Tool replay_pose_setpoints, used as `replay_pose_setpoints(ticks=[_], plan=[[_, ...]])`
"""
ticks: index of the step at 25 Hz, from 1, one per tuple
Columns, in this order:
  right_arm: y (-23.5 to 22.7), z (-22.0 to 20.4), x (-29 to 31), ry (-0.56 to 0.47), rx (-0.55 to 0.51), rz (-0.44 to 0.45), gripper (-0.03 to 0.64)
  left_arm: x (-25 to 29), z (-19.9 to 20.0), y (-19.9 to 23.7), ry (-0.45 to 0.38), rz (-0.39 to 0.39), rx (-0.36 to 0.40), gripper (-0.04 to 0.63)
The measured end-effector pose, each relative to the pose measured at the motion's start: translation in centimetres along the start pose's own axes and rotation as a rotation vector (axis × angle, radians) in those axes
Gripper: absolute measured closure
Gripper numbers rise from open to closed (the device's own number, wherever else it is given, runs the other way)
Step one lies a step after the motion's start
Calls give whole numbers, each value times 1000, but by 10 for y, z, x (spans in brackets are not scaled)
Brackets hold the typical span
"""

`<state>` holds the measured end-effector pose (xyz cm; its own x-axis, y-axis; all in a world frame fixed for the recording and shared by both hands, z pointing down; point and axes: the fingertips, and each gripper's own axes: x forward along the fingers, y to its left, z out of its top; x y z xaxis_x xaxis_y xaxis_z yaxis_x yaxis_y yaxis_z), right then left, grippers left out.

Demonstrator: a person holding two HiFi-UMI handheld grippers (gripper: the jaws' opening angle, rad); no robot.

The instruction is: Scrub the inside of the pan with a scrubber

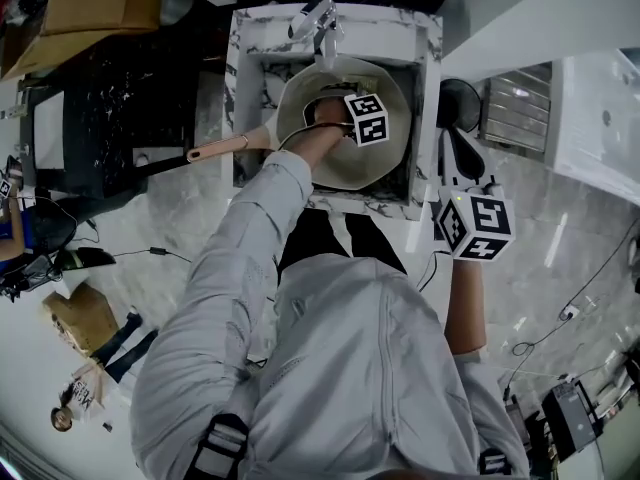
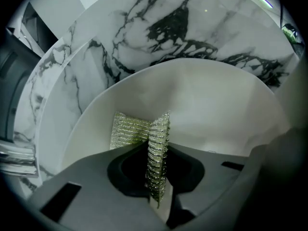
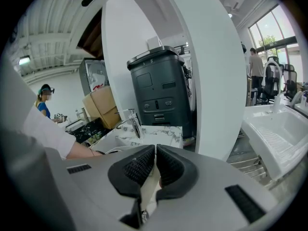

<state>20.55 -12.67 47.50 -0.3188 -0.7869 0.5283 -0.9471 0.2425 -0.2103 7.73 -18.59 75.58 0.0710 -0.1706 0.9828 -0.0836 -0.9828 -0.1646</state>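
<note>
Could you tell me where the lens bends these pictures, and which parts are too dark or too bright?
Head view: strong fisheye, the sink edges bow, corners dim, the pan evenly lit. Left gripper view: black round border; the scrubber is sharp, the hollow between the jaws dark. Right gripper view: the white column curves, the windows are bright.

No words or numbers can be read anywhere. The left cube [image 1: 367, 118] and the right cube [image 1: 476, 226] bear only black-and-white square patterns. Print on the floor bag [image 1: 85, 396] and a small mark on the bin [image 3: 161, 88] are too small to read.
</note>
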Motion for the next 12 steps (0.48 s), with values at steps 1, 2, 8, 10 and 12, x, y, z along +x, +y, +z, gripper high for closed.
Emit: replay_pose_setpoints(ticks=[1,2,8,10,12], plan=[[0,0,0,-3,2,3,575,0,3,-2,-9,-8,4,529],[0,-1,0,-6,5,4,577,1,7,-5,-20,-18,6,530],[-4,-4,-4,-9,5,-3,578,-1,25,-25,-79,-92,-3,531],[-5,-4,-5,-13,7,-2,578,-5,32,-37,-113,-140,2,529],[-6,-4,-6,-16,8,0,578,-9,38,-51,-144,-190,18,529]])
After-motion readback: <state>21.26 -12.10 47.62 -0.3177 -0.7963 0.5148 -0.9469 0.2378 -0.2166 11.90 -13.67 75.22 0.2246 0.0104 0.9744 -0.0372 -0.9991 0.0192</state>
